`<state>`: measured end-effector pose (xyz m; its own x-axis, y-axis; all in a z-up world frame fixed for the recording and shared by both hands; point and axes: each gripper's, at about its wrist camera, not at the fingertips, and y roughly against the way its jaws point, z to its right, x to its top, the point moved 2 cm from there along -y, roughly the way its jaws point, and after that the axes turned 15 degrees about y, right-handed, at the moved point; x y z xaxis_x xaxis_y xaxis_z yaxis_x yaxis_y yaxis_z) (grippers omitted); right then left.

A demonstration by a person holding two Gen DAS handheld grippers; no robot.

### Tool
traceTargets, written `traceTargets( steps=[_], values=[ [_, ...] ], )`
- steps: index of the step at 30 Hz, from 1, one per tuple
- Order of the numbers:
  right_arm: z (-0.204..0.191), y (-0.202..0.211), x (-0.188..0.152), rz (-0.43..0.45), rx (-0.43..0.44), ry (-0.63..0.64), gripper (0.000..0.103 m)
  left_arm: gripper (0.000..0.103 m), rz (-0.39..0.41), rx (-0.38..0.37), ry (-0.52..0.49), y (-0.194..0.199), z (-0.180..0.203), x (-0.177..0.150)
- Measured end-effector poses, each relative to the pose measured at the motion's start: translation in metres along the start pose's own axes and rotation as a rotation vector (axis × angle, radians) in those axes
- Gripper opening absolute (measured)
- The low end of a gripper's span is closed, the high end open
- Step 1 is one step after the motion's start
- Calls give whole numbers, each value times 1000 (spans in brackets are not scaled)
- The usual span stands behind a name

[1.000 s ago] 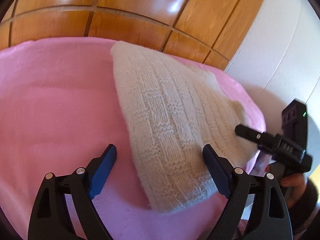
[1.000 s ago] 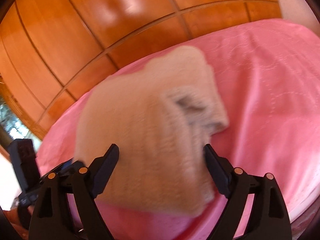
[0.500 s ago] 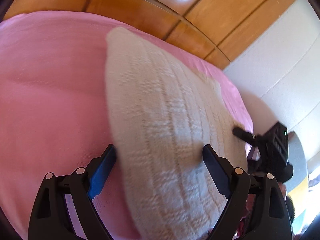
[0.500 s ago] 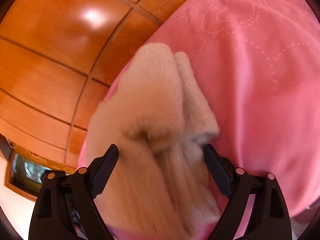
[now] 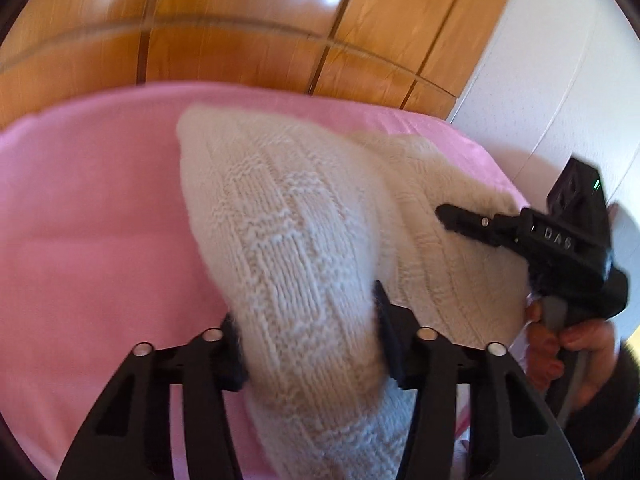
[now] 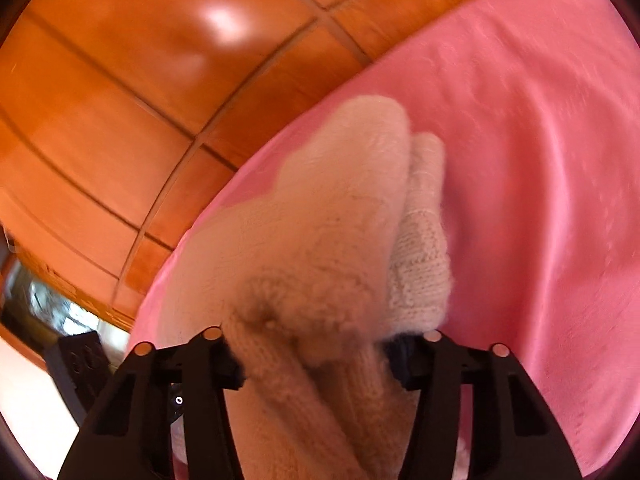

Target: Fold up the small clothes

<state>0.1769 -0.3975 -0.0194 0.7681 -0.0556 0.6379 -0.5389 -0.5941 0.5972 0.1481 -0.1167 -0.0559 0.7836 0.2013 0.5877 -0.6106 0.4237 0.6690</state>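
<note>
A cream knitted garment [image 5: 288, 224] lies folded on a pink blanket [image 5: 88, 216]. My left gripper [image 5: 308, 320] is shut on the garment's near edge, with a bunched fold of knit pinched between its fingers. My right gripper [image 6: 312, 344] is shut on the other near part of the same garment [image 6: 332, 216], its fingertips buried in the knit. The right gripper also shows in the left wrist view [image 5: 452, 216], with its fingers against the garment's right side and a hand on its handle.
Glossy wooden panels [image 5: 240, 28] rise just behind the blanket. A white wall [image 5: 560, 80] stands to the right in the left wrist view. The pink blanket [image 6: 540, 160] spreads wide to the right of the garment in the right wrist view.
Both grippers were open around the garment; both have closed on it now. The knit has bunched up and lifted between the fingers.
</note>
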Motion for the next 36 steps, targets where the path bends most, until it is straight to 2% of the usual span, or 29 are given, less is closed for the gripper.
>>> traceTargets(
  steps=[5,8,12,17,20,26,31,34,36],
  values=[
    [-44,6,11,55,-5,154,46,41,66,41,-79,19,4,3],
    [-67,2,17,62,-17,234,45,40,138,71,-128,37,6,9],
    [-85,-7,23,81,11,267,45,40,230,115,-167,52,1,22],
    [-100,-35,38,88,46,303,44,39,304,182,-222,53,-7,37],
    [-111,-62,60,96,47,356,44,39,344,208,-231,50,-16,54],
    [-121,-110,106,129,35,455,44,39,450,271,-228,26,-38,109],
    [-117,-145,135,150,18,473,44,39,532,328,-234,-3,-49,144],
    [-108,-170,143,148,-13,500,44,39,533,357,-208,-22,-63,153],
    [-100,-187,142,122,-35,513,44,39,500,381,-183,-38,-74,157]
  ],
)
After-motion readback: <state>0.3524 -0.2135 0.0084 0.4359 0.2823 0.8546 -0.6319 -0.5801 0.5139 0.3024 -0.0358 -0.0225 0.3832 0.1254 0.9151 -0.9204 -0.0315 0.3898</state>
